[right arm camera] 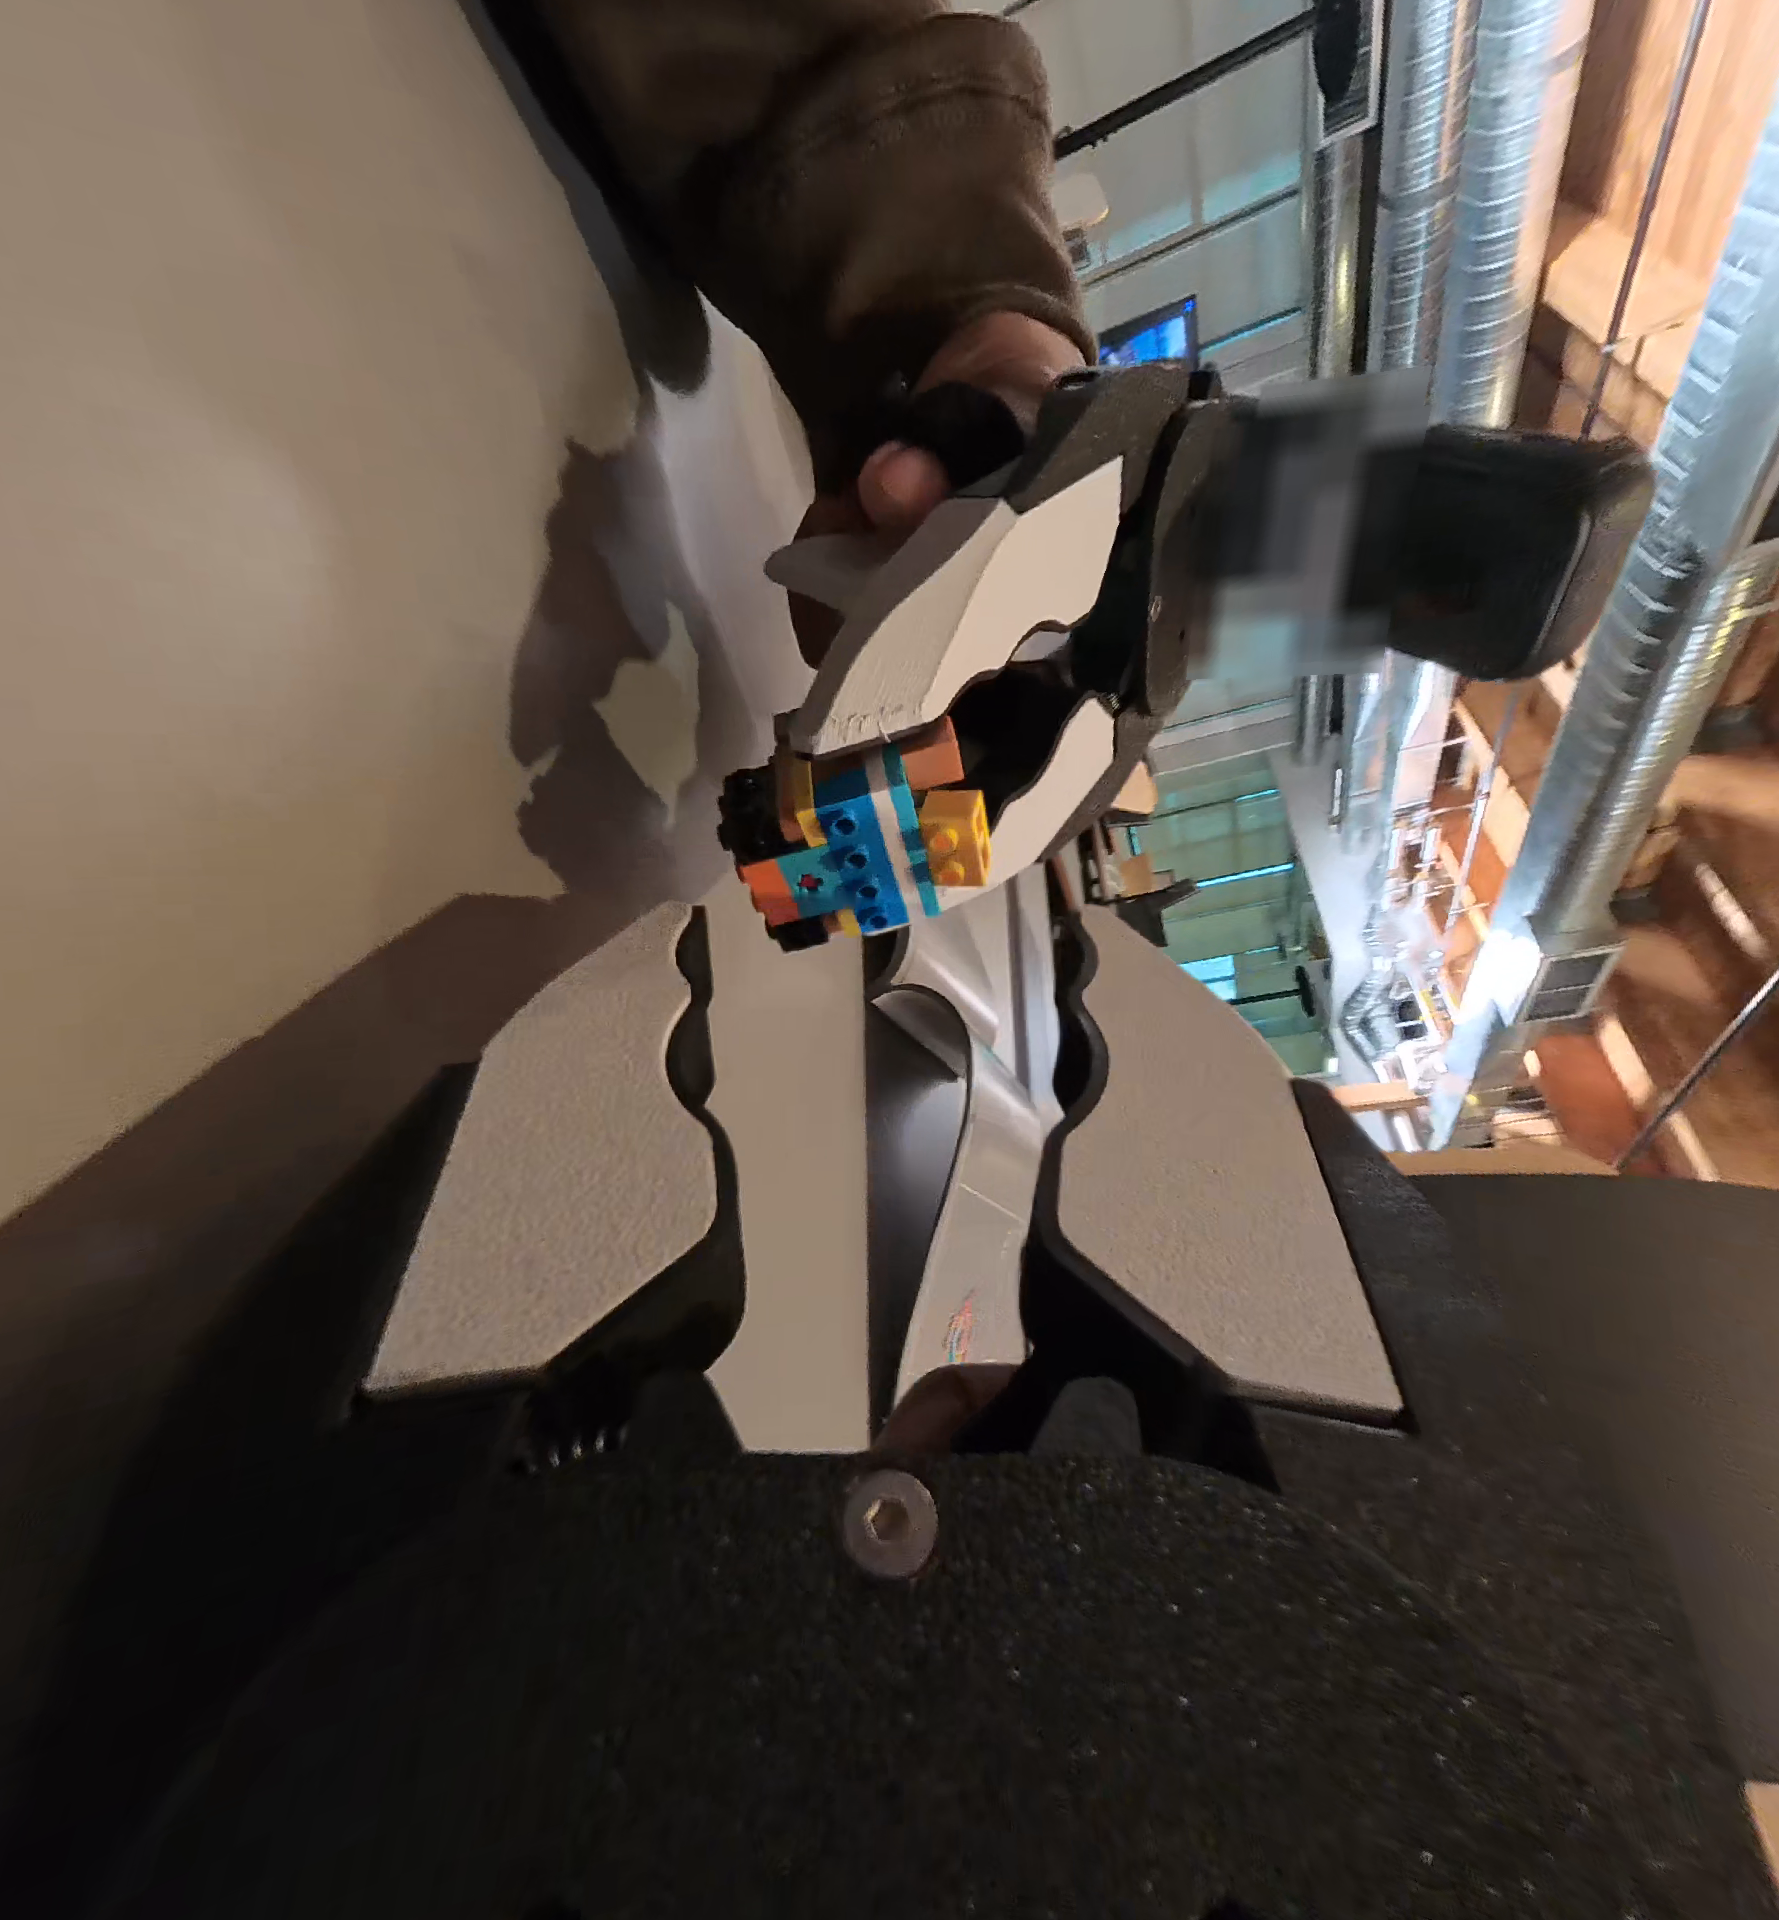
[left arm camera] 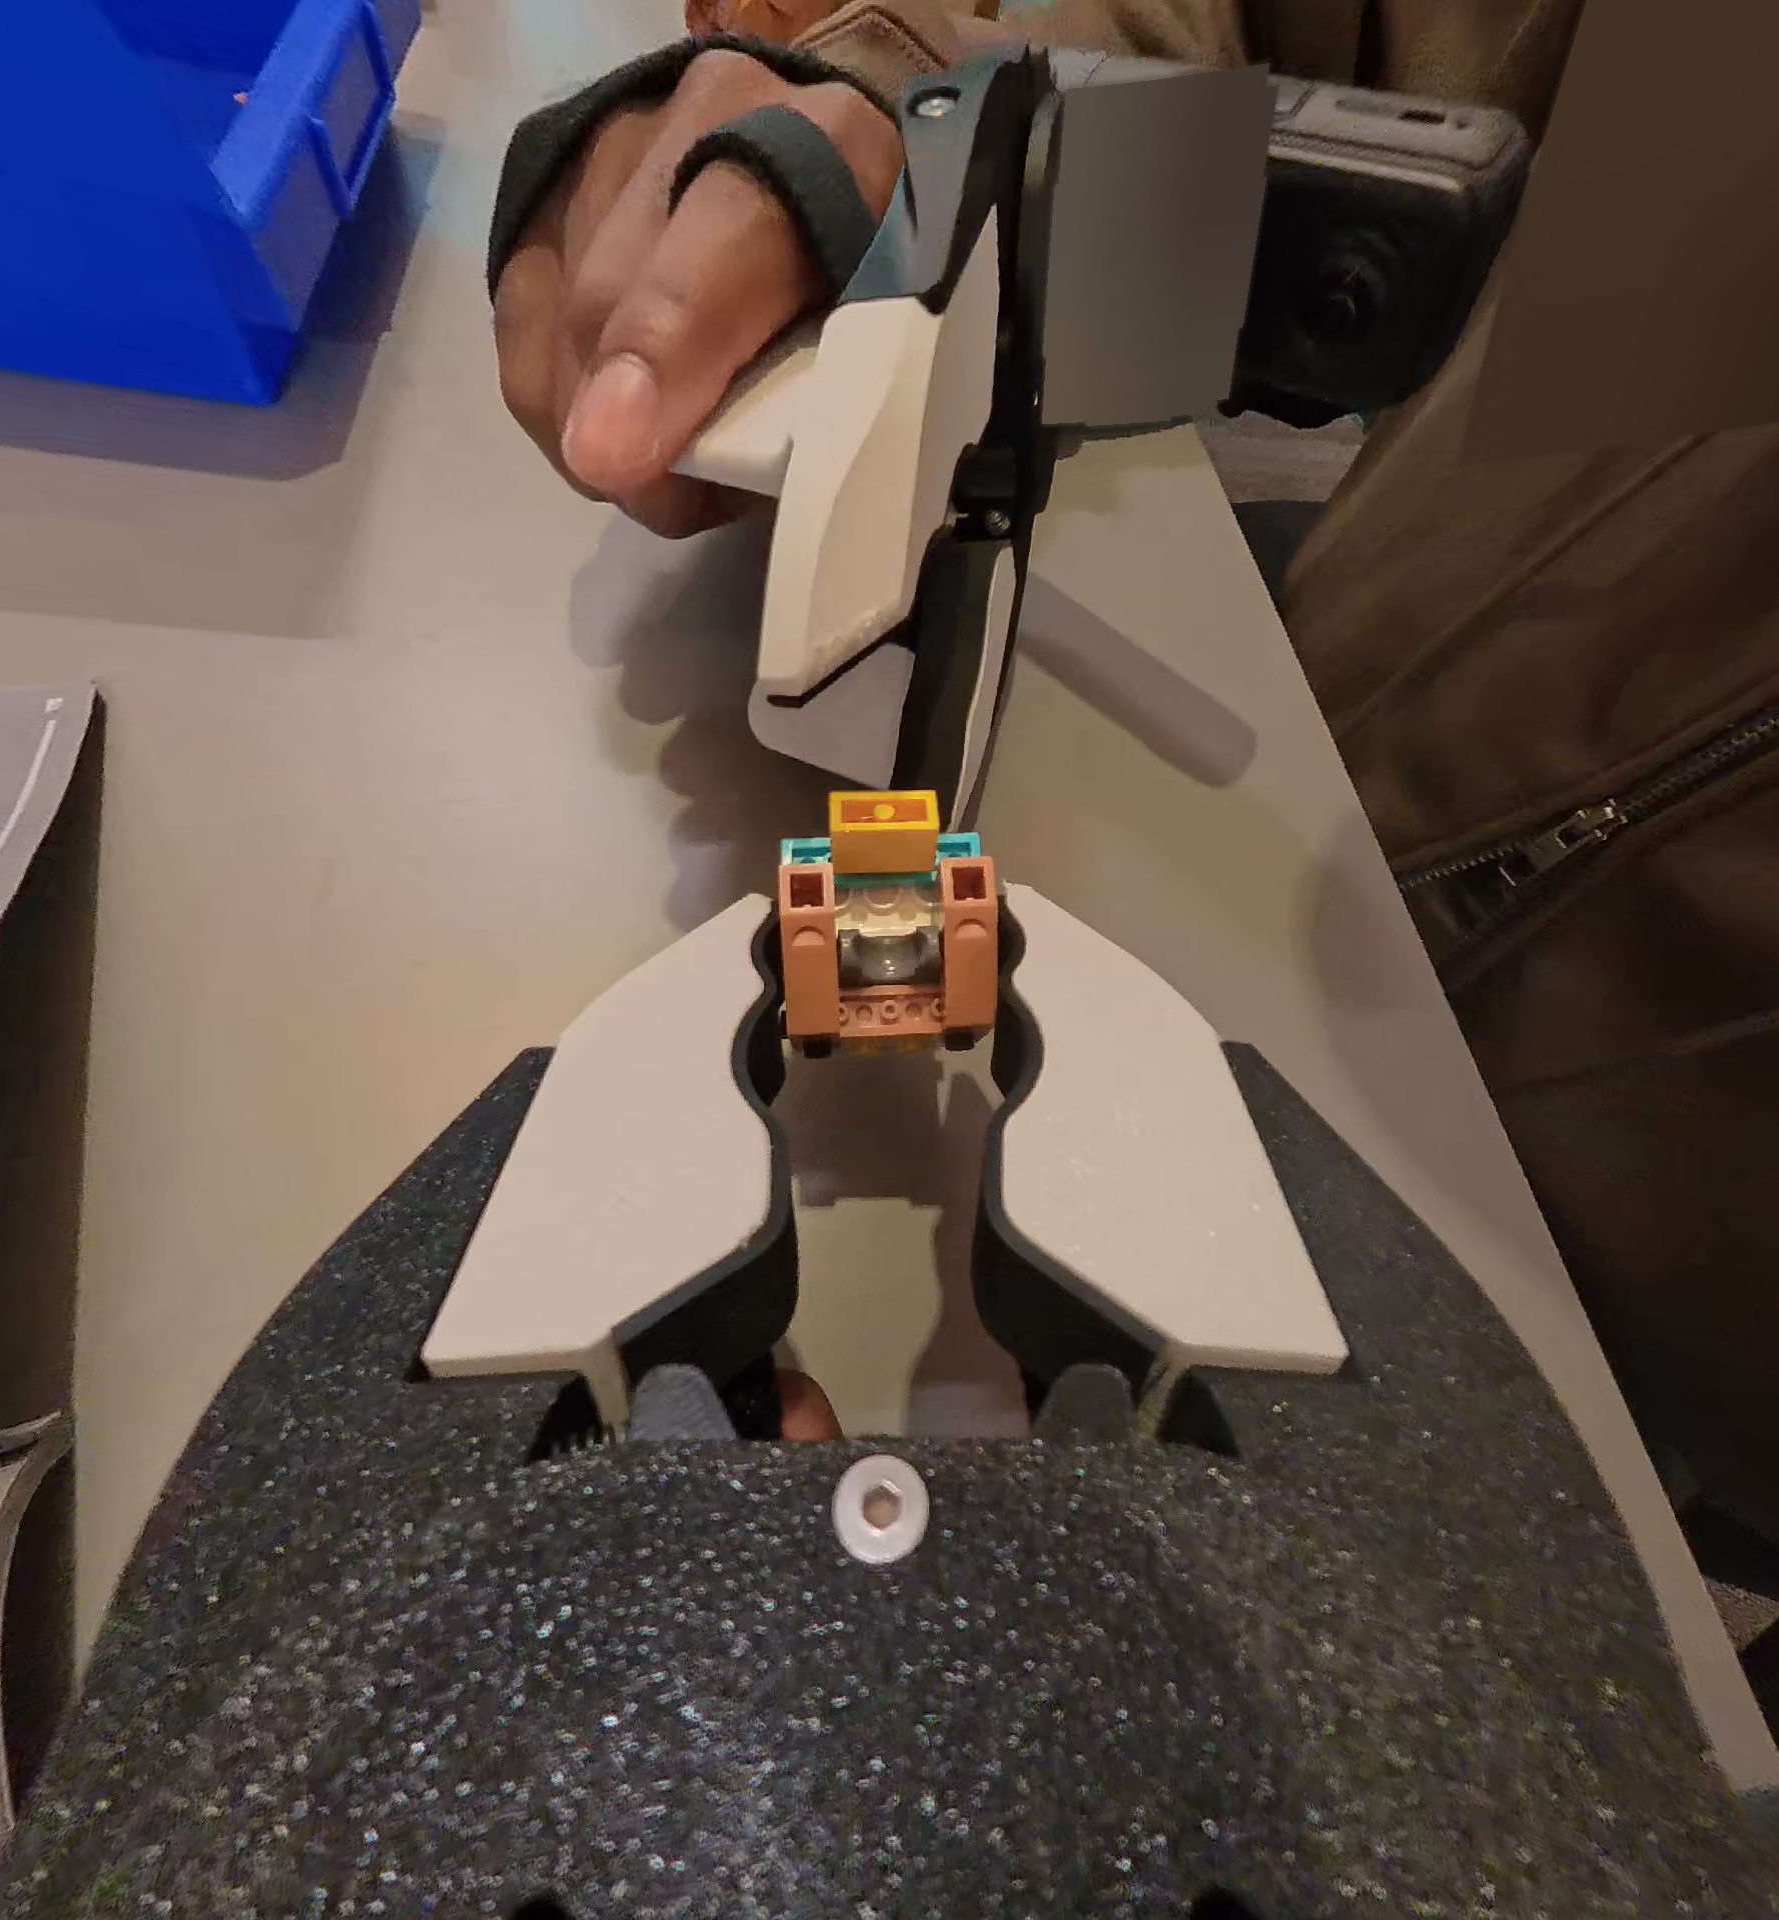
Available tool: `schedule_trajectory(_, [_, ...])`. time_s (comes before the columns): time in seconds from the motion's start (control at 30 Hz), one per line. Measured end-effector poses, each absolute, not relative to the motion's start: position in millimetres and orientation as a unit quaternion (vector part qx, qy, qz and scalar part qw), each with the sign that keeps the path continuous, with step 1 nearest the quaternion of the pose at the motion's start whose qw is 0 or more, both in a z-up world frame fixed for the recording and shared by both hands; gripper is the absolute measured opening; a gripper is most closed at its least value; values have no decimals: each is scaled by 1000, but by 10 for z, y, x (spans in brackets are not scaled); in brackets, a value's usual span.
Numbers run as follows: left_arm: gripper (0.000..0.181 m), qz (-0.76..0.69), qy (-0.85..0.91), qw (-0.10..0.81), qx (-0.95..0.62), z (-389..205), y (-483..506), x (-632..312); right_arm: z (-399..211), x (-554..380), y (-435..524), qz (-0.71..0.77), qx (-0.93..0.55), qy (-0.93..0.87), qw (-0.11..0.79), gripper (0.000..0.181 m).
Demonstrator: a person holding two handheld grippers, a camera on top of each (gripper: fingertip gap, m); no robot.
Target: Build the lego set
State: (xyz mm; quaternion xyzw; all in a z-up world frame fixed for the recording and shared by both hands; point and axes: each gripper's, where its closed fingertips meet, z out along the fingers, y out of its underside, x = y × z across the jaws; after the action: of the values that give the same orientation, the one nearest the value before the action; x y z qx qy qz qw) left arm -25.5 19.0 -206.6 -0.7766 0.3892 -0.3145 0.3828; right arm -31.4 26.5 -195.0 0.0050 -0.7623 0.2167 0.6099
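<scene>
Grip: left gripper (left arm camera: 887, 961) pinched the lego model (left arm camera: 885, 940) by its brown sides, above the table (left arm camera: 345, 935).
Beyond: right gripper (right arm camera: 869, 971) stood empty, fingers apart, just beside the yellow brick (left arm camera: 883, 831).
Risk: a hard push might twist the model loose.

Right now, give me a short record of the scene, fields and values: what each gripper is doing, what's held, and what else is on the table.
held item: small multicoloured lego model, tan sides, yellow brick on top
left gripper: fingers shut on the model's tan sides
right gripper: fingers apart, empty, close to the model
model position: lifted above the pale grey table
other items: blue plastic bin at far left of table
</scene>
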Motion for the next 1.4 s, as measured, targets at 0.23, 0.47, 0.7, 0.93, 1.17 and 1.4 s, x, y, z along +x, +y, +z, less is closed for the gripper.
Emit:
schedule_trajectory(0.23, [37, -327, 397, 374, -772, -2066, 150, -181, -1977, -304, 191, 199, 35, -760, 618, 65])
schedule_trajectory(0.47, [37, -330, 399, 367, -773, -2087, 130, -162, -1980, -298, 130, 199, 49, -756, 621, 63])
schedule_trajectory(0.7, [37, -338, 400, 360, -772, -2098, 107, -137, -2000, -298, 62, 192, 66, -754, 625, 57])
schedule_trajectory(0.93, [37, -352, 393, 357, -770, -2091, 103, -118, -2045, -310, 28, 177, 78, -759, 622, 49])
schedule_trajectory(1.17, [37, -362, 389, 363, -765, -2075, 113, -113, -2038, -315, 32, 183, 70, -763, 616, 49])
schedule_trajectory(1.4, [37, -368, 387, 364, -763, -2080, 119, -105, -2045, -310, 39, 187, 64, -771, 605, 49])
